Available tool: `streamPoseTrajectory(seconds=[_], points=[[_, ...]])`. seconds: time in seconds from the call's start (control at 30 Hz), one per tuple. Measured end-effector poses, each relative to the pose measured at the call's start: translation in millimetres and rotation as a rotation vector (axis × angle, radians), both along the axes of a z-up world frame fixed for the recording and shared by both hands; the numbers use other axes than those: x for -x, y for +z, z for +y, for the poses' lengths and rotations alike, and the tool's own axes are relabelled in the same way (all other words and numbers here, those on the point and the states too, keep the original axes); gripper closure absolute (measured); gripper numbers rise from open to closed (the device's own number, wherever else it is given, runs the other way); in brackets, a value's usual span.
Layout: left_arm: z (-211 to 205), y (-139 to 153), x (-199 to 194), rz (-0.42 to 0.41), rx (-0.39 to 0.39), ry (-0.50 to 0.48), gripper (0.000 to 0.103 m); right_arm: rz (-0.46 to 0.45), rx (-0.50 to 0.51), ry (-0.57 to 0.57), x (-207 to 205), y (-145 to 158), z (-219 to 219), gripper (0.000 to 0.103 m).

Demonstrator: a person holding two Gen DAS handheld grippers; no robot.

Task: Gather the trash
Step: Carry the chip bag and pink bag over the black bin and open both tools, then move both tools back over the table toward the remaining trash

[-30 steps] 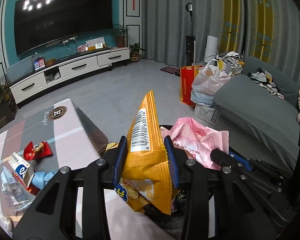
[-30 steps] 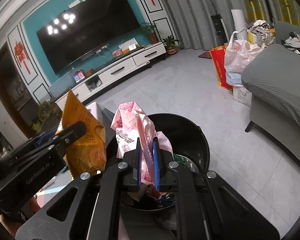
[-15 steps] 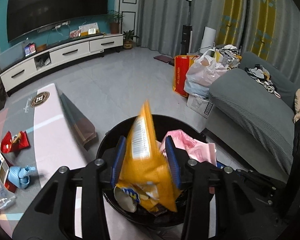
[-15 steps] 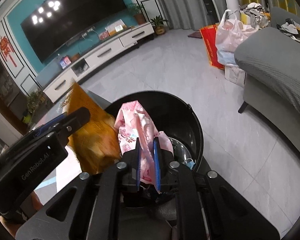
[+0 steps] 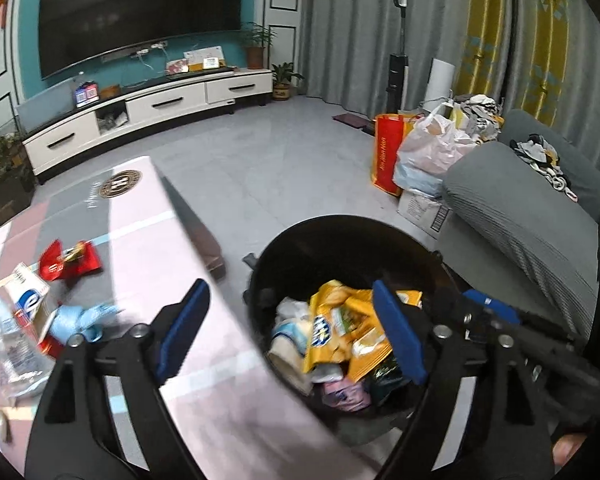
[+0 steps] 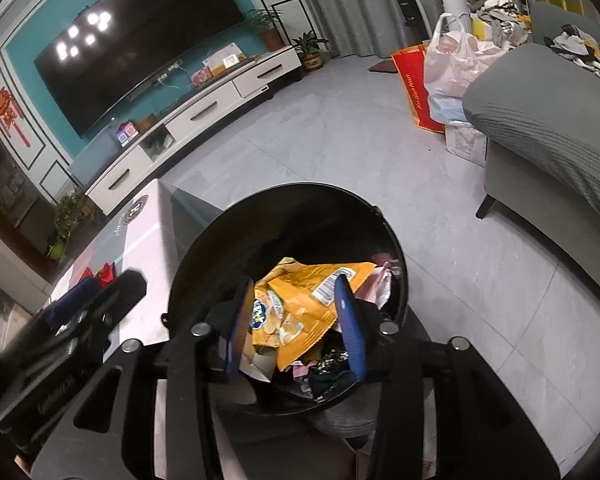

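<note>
- As we hold both grippers over the black bin [image 6: 392,240], its open mouth sits just below them, on the floor right beside the table [image 5: 148,248].
- Our left gripper [image 5: 290,328] has its jaws spread wide and grips nothing; one blue pad hangs over the table edge, the other over the bin.
- Our right gripper [image 6: 296,320] is open too, less widely, with nothing between its pads.
- The orange snack bag [image 6: 300,296] lies crumpled on top of the rubbish inside the bin, barcode facing up.
- A pink wrapper [image 6: 376,284] rests against the bin's inner wall, just beside the orange bag.
- Beneath them we see white, green and purple scraps; we cannot tell what each one is.
- On the table a red wrapper [image 5: 70,260], a white carton [image 5: 26,296], a light blue ribbon [image 5: 80,318] and what looks like a clear plastic bag [image 5: 10,356] lie close together, blurred in the left wrist view.
- Across the floor stand the TV cabinet [image 5: 148,108], a grey sofa [image 5: 520,208] and shopping bags [image 5: 424,152].
</note>
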State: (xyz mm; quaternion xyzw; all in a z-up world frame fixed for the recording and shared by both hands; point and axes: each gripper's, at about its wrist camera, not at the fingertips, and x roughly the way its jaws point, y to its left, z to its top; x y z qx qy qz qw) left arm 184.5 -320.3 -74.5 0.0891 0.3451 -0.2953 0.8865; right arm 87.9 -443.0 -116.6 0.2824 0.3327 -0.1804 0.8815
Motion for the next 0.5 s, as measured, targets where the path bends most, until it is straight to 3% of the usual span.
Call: streamPoseTrajectory(seconds=[0.07, 0.17, 0.5], points=[[12.2, 1.9, 5.3, 0.001, 0.008, 0.014, 0.014, -0.005, 0.012, 0.017, 0.1, 3.9, 6.6, 0.052], [35.3, 3.6, 12.0, 0.019, 0.007, 0.055, 0.005, 0.006, 0.043, 0.037, 0.5, 8.6, 17.7, 0.040], [130.0, 14.4, 24.1, 0.068, 0.004, 0.200, 0.003, 0.001, 0.110, 0.109, -0.3, 27.0, 67.3, 0.015]])
